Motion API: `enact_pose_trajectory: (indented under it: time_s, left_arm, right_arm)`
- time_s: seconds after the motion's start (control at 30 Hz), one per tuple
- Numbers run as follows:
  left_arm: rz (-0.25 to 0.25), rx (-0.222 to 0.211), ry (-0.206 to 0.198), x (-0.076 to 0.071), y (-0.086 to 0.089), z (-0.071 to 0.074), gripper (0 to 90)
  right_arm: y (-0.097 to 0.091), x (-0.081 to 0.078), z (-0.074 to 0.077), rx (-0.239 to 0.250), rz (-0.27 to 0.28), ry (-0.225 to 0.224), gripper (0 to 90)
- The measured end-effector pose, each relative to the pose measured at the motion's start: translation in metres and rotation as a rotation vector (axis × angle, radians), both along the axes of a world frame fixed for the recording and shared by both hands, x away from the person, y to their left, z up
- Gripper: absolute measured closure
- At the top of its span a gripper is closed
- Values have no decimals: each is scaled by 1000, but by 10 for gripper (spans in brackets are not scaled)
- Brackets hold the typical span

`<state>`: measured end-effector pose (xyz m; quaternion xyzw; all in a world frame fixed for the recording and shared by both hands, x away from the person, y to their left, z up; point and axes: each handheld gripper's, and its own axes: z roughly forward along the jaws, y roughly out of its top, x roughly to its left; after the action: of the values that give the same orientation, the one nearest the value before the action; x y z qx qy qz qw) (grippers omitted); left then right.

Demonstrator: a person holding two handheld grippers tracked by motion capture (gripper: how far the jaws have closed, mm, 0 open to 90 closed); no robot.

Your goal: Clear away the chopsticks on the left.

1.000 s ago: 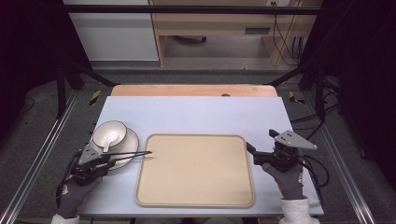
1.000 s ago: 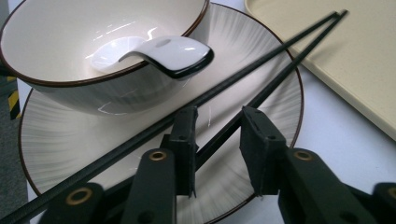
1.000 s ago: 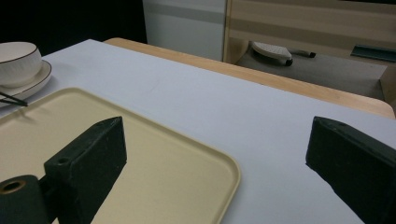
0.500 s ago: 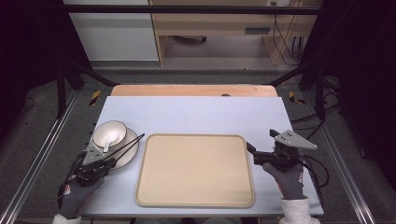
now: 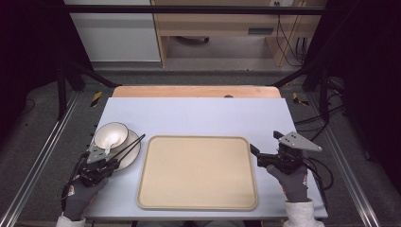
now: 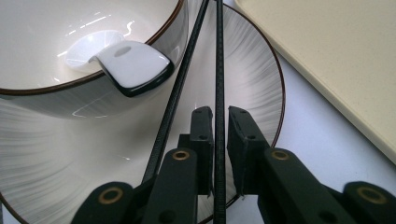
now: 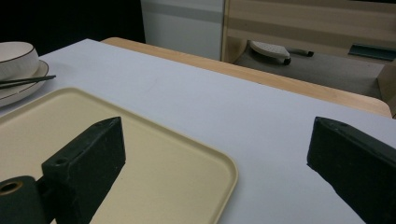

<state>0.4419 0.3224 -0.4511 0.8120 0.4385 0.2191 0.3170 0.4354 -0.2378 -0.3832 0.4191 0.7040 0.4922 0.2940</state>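
So the left gripper (image 6: 219,119) is over the near edge of the plate (image 6: 254,60), and its jaws have just been closing, with a pair of black chopsticks (image 6: 218,56) between them. From the left gripper view one stick runs straight up the narrow gap between the two pads, the other slants off to the left beside the left jaw, so I'd call it clamped on the chopsticks, at least on that one stick. In the high view the chopsticks (image 5: 124,146) stick out from the gripper across the plate (image 5: 132,152), tips pointing up and to the right toward the tray (image 5: 198,203). The bowl (image 5: 111,135) sits on the plate's far-left part with a white spoon (image 6: 133,65) resting in it, handle hooked over the rim. The right gripper (image 5: 265,153) sits on the white table (image 5: 198,116) just right of the tray, jaws spread wide with nothing between them; its own view looks across the tray corner (image 7: 205,168).
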Motion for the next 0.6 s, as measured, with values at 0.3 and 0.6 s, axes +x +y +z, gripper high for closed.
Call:
enact_pose_trajectory:
  time_s: [0.3,0.6]
  left_arm:
    - [8,-30,9,0,-3,-1,852]
    - [15,-55,-13,-6,-9,6,854]
  right_arm:
    - [-1,-1,1,2,-2,1,42]
    - [-3,0,0,6,-3,9,41]
